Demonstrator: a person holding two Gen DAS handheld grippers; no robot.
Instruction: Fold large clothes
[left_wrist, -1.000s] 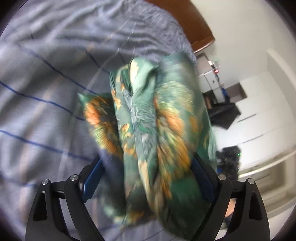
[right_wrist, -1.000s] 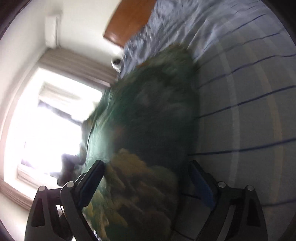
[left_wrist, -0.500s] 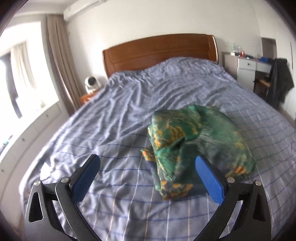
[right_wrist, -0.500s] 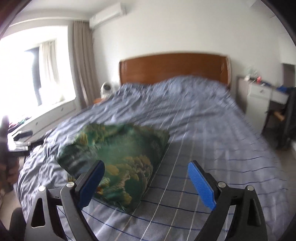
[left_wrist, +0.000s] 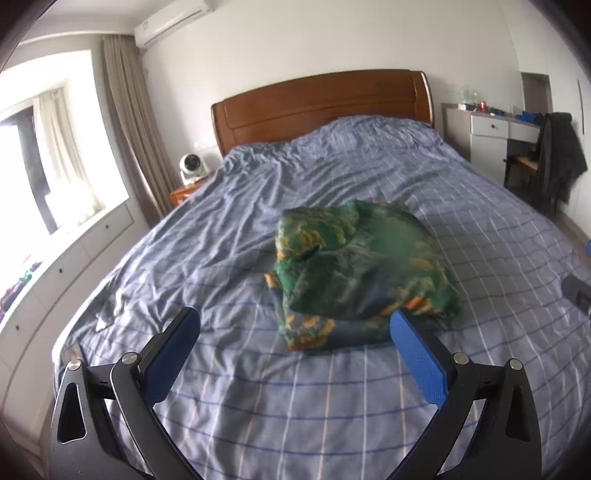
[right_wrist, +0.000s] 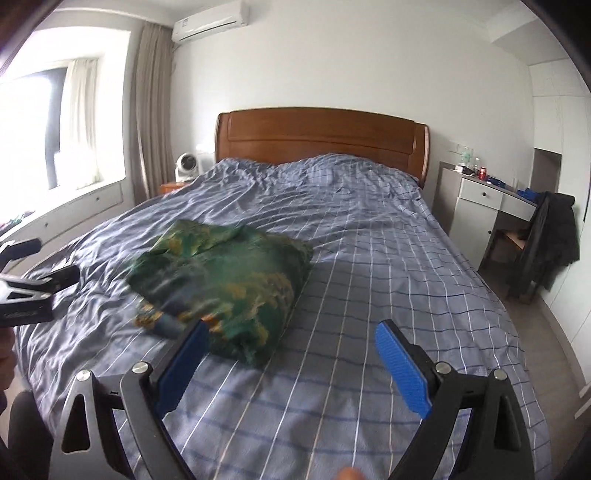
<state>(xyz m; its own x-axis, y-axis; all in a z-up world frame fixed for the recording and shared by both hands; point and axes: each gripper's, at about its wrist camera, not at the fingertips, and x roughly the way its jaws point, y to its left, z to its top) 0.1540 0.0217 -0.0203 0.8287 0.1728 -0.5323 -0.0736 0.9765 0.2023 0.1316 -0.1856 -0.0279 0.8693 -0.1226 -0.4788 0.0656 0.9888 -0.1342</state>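
Note:
A green garment with orange print lies in a folded bundle (left_wrist: 362, 273) on the blue checked bed cover (left_wrist: 258, 229). It also shows in the right wrist view (right_wrist: 225, 284). My left gripper (left_wrist: 295, 332) is open and empty, held back from the bundle's near edge. My right gripper (right_wrist: 291, 343) is open and empty, with the bundle just beyond its left finger. The left gripper also shows at the left edge of the right wrist view (right_wrist: 33, 284).
A wooden headboard (left_wrist: 321, 107) stands at the far end of the bed. A small white fan (left_wrist: 190, 166) sits on a bedside table at the left. A white desk (right_wrist: 491, 206) and a chair with a dark jacket (right_wrist: 554, 240) stand at the right.
Both grippers let go of the green garment and drew back from it. It now lies as a bundle on the bed, and both views have levelled out.

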